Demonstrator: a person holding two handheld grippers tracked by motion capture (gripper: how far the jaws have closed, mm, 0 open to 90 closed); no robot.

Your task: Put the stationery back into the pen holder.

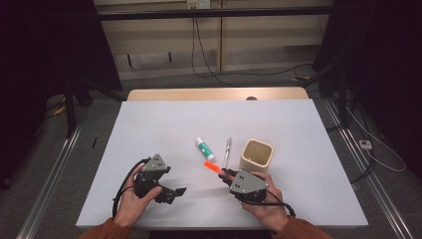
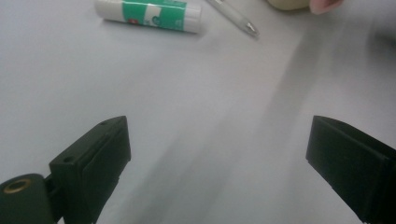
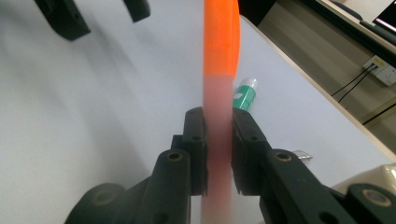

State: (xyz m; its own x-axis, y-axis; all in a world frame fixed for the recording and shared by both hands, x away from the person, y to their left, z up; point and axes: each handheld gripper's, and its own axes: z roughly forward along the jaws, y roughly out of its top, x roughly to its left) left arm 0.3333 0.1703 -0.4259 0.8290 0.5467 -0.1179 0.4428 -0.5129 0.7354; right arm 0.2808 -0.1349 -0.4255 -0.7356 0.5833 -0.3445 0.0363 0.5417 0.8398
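Right hand-held gripper pinches orange marker, clear in its own view; high view adds beige cup just beyond. Left hand-held gripper spread, empty over tabletop.

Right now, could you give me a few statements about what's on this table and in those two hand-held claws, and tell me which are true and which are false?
1. The right gripper is clamped on an orange marker. True.
2. The left gripper holds the glue stick. False: its jaws stand wide apart with nothing between them, and the glue stick lies on the table beyond them.
3. The pen stands inside the beige holder. False: it lies flat on the table, just left of the holder.
4. The glue stick lies left of the pen in the high view. True.
5. The marker already rests in the holder. False: it is in the right gripper, outside the holder.
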